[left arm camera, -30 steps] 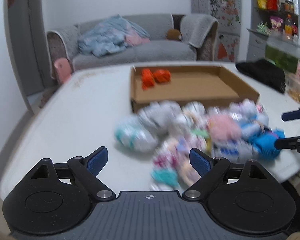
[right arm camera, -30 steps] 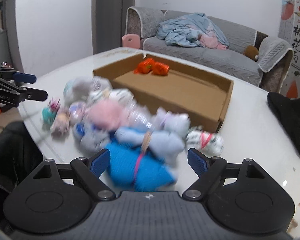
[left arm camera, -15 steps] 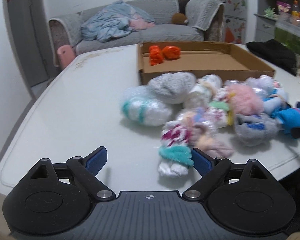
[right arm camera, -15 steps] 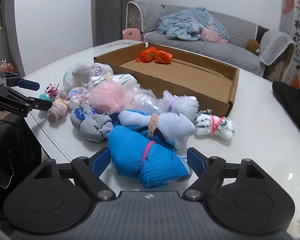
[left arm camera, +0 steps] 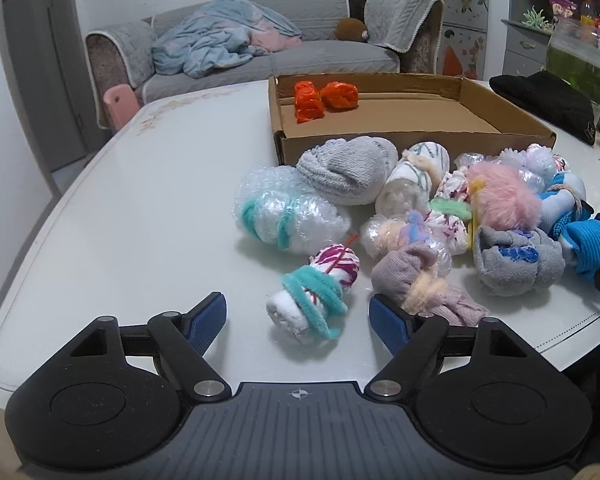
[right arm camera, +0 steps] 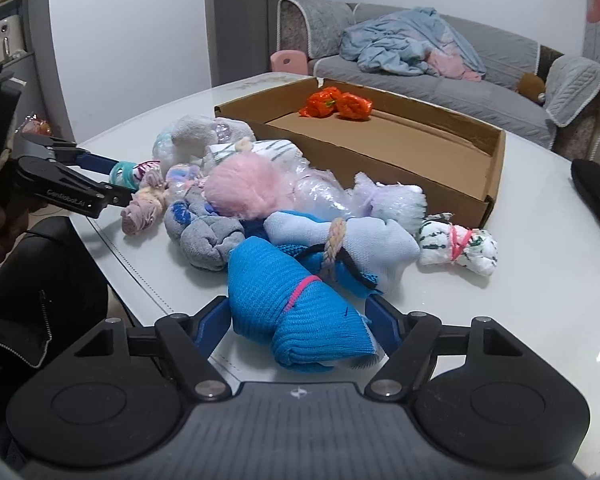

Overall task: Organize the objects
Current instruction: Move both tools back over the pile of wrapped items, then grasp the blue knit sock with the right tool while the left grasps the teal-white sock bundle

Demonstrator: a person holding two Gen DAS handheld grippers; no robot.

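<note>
The left gripper [left arm camera: 298,320] is being closed around a white bundle wrapped in teal [left arm camera: 314,300], untouched so far; the right gripper [right arm camera: 296,326] is being narrowed around a blue bundle [right arm camera: 296,312], contact unclear.

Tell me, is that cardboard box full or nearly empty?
Nearly empty: the box holds only two orange bundles in one corner; its floor is otherwise bare.

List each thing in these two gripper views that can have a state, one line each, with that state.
cardboard box: open-topped, holds only the two orange bundles.
orange bundles: in the box's far corner.
teal-tied white bundle: on the table, between the left gripper's pads, untouched.
left gripper: closing.
bright blue knit bundle: on the table, between the right gripper's pads.
right gripper: closing.
pile of bundles: loose beside the box.
</note>
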